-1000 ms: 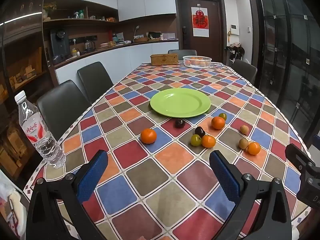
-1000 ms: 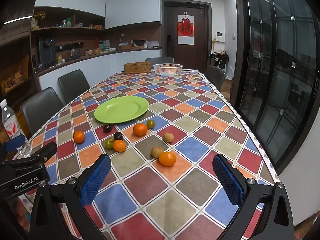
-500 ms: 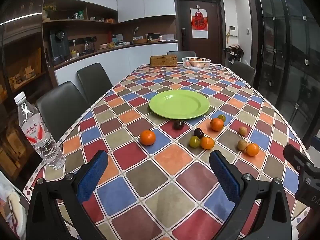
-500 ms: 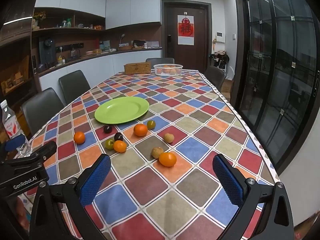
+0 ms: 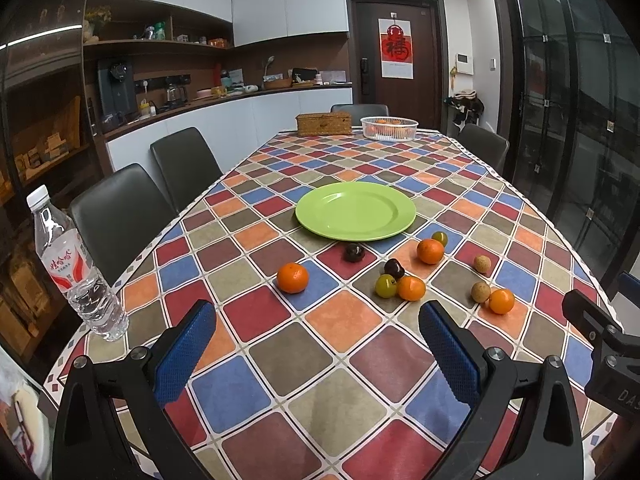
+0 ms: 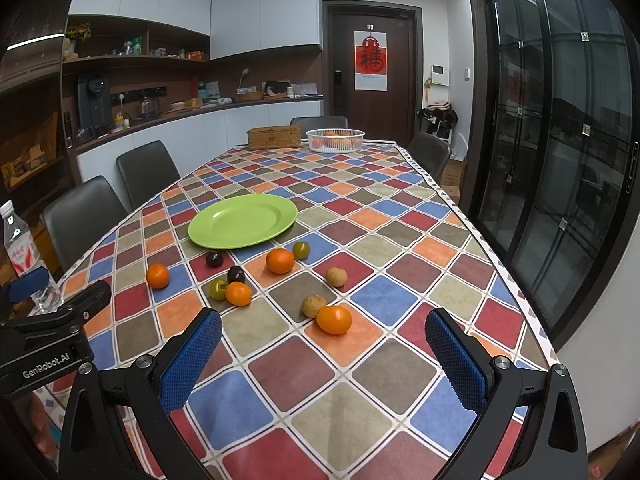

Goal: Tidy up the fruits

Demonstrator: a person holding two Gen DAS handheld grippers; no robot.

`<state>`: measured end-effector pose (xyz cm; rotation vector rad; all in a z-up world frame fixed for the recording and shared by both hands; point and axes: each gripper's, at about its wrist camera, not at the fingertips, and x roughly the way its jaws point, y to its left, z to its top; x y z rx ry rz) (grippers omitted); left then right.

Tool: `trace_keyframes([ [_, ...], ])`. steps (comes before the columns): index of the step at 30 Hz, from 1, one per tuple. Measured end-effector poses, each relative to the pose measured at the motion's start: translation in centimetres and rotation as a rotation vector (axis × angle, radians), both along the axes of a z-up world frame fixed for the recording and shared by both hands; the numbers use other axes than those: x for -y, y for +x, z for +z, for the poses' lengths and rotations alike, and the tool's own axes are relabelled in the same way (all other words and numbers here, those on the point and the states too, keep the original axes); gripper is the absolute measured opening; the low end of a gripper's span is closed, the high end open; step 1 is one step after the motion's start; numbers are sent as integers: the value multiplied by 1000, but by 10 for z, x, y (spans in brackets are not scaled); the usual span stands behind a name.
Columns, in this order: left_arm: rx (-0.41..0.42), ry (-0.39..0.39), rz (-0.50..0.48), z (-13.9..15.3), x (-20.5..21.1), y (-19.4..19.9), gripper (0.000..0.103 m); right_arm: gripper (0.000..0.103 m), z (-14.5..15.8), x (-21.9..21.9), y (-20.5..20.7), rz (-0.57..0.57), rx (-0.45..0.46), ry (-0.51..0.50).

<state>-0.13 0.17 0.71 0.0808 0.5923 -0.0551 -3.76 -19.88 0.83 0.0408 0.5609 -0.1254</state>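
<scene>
An empty green plate (image 5: 355, 210) (image 6: 243, 220) lies mid-table on the checked cloth. In front of it lie several loose fruits: oranges (image 5: 293, 277) (image 6: 334, 319), dark plums (image 5: 354, 252) (image 6: 214, 259), green fruits (image 5: 385, 285) (image 6: 301, 250) and small tan fruits (image 5: 480, 292) (image 6: 336, 276). My left gripper (image 5: 316, 344) hovers open above the near table edge, short of the fruits, holding nothing. My right gripper (image 6: 323, 352) is open too, just before the nearest orange. Each gripper's body shows at the edge of the other's view.
A water bottle (image 5: 72, 276) stands at the table's near left corner. A white basket (image 5: 389, 128) with oranges and a wicker box (image 5: 323, 123) sit at the far end. Dark chairs (image 5: 116, 216) line the left side. Glass doors are on the right.
Both views have shifted slightly; the fruits and plate sit a little higher in the left wrist view. Both grippers stay open and nothing on the table has moved.
</scene>
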Motion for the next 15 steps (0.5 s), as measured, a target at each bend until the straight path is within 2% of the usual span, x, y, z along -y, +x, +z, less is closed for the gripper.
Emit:
trace_keyframes([
  [15, 1, -1, 1, 0, 0, 0, 103, 103, 0, 0, 0, 0, 1, 0],
])
